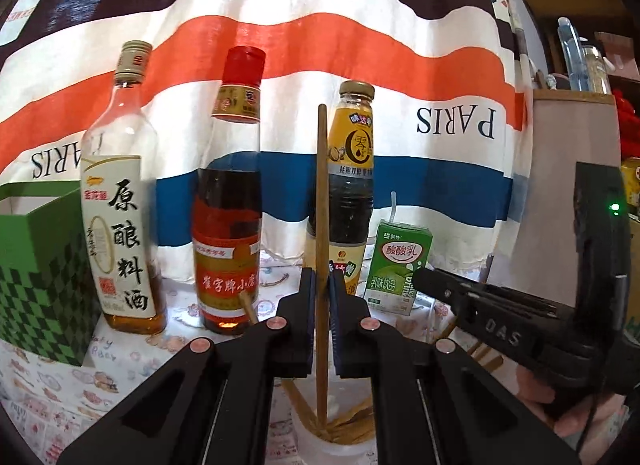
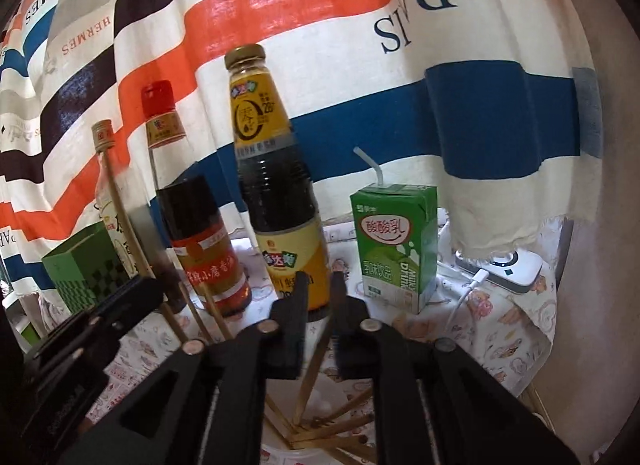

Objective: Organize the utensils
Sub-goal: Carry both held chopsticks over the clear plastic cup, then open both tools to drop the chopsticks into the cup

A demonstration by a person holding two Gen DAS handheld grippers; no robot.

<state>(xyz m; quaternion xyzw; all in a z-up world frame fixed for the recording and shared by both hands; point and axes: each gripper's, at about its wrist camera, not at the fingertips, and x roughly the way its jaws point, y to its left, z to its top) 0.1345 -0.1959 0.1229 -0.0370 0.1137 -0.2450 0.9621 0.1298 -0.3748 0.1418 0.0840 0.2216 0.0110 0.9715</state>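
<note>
At the left edge of the left wrist view, a green checkered box point(image 1: 40, 273) is seen standing open-topped on the worktop point(image 1: 48, 381), apparently kept aside from the work. Next to it, along the striped cloth backdrop point(image 1: 320, 37), three bottles are lined up: a cooking wine bottle point(image 1: 120, 201), a red-capped bottle point(image 1: 228, 205) and a dark sauce bottle point(image 1: 348, 193). To their right a green drink carton point(image 1: 400, 265) with a straw is placed. The row appears to have been set back so that the near worktop is left free.

At lower centre of that view, the left gripper point(image 1: 320, 305) is closed on a single chopstick point(image 1: 321, 225), which is held upright with its lower end inside a white cup point(image 1: 336, 445). The upright hold is judged to serve a straight drop into the cup, where other chopsticks point(image 1: 352, 425) lie fanned. At lower right of the frame the right gripper point(image 1: 480, 305) is seen from the side.

In the right wrist view the right gripper point(image 2: 320, 293) is shown at lower centre, its fingers point(image 2: 294, 305) standing narrowly apart. A second chopstick point(image 2: 312, 369) slants up between them from the cup; whether it is gripped cannot be told. At far right a white charger point(image 2: 504, 269) with its cable lies on the worktop, well apart from the cup.
</note>
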